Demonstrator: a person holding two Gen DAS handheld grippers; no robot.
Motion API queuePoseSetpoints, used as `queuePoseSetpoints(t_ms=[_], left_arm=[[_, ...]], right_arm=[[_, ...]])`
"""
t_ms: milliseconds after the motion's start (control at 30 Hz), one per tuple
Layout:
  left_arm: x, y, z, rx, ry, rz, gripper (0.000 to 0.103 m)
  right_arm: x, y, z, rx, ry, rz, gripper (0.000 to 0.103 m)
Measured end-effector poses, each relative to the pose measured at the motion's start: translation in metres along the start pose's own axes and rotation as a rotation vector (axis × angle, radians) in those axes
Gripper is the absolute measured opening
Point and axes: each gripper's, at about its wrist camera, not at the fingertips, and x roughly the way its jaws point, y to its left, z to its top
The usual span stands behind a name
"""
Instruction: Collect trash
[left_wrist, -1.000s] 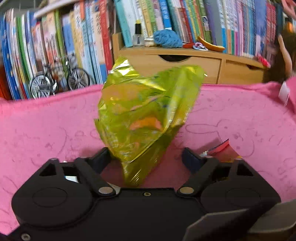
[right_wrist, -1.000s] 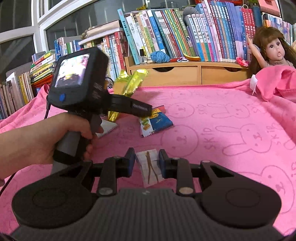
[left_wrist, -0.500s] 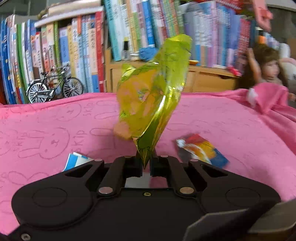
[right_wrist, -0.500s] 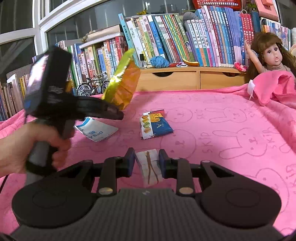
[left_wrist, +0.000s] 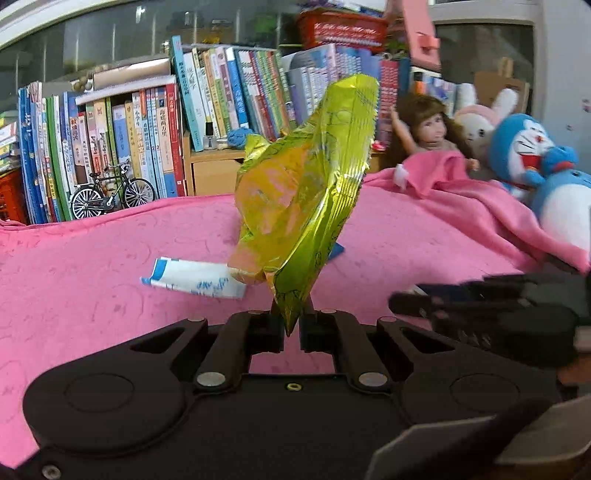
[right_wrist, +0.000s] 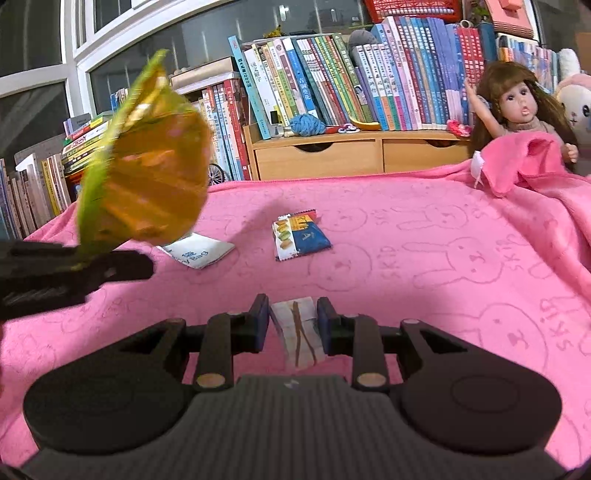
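So the left gripper (left_wrist: 291, 326) has its two black fingers pressed together on the bottom corner of a crinkly yellow-green foil snack bag (left_wrist: 306, 195), and the bag sticks up in the air above the pink bunny-print blanket (right_wrist: 443, 258), clear of the surface. The right gripper (right_wrist: 291, 325) sits low over the blanket with its blue-padded fingers spread on either side of a small white wrapper with brown stripes (right_wrist: 299, 338), which lies flat between them; I don't think it's gripped, there's a gap on both sides. Two more bits of trash lie further out on the blanket: a flat white paper packet with blue print (right_wrist: 195, 253) and, just beside it, a small blue and white snack wrapper (right_wrist: 301, 240). No bin shows in either view, so no idea where the stuff ends up. What worries me: the foil bag is only held by a tiny corner, and it's slick and top-heavy, so any quick swing could make it slide out or flop over. The white wrapper is thin and flat on soft fabric, so closing on it may just pinch a fold of blanket or push the wrapper away. Also the two grippers are near each other here, the left one hangs right at the edge of the right camera's view, so a bump seems possible.
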Motion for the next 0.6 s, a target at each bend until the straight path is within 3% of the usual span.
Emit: queuePoseSetpoints(t_ms=[367,500,567,600], left_arm=[[-0.072,-0.019,-0.036,0.093,-0.031,0.045,0.008],[-0.095,-0.016,-0.047,0.094,-0.009,0.033,0.014],[-0.101,-0.013,-0.054,0.092,0.008,0.034,0.027],[-0.104,-0.013,-0.058,0.098,0.008,0.041,0.044]], right_arm=[[-0.040,0.022,-0.012,-0.023,-0.013,-0.003,0.034],[-0.052,0.029,-0.016,-0.036,-0.014,-0.006,0.034],[-0.054,0.032,-0.019,-0.036,-0.008,-0.010,0.034],[-0.054,0.032,-0.020,-0.035,-0.004,-0.010,0.034]])
